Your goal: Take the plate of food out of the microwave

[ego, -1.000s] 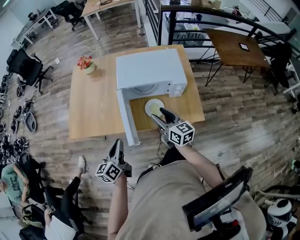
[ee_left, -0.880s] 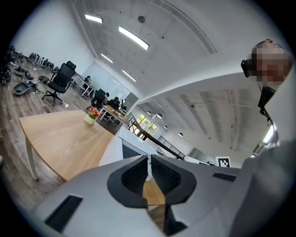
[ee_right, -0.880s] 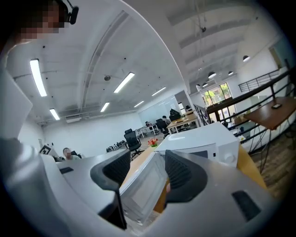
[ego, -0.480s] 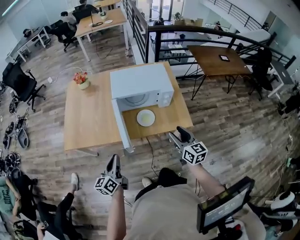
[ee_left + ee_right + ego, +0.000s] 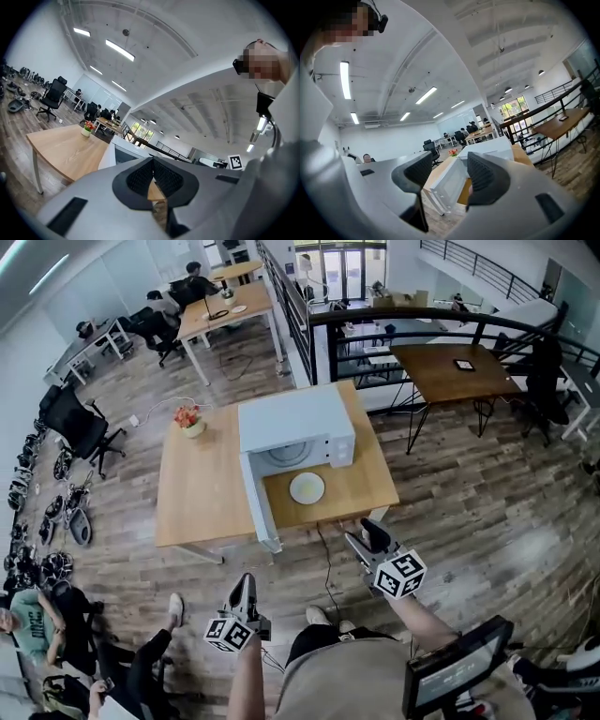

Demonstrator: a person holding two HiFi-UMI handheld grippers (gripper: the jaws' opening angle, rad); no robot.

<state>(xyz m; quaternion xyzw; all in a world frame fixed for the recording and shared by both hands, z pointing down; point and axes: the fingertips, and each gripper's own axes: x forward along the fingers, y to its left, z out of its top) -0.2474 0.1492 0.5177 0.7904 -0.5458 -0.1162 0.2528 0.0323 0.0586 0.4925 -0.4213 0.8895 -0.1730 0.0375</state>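
Two grippers hang low by the person's torso, both aimed toward the table. The left gripper is tucked in at the left side on a bent forearm, its jaws pressed together with nothing between them. The right gripper reaches further out, just off the table's near edge, jaws parted and empty. The plate sits on the table, outside the microwave, beside its open door.
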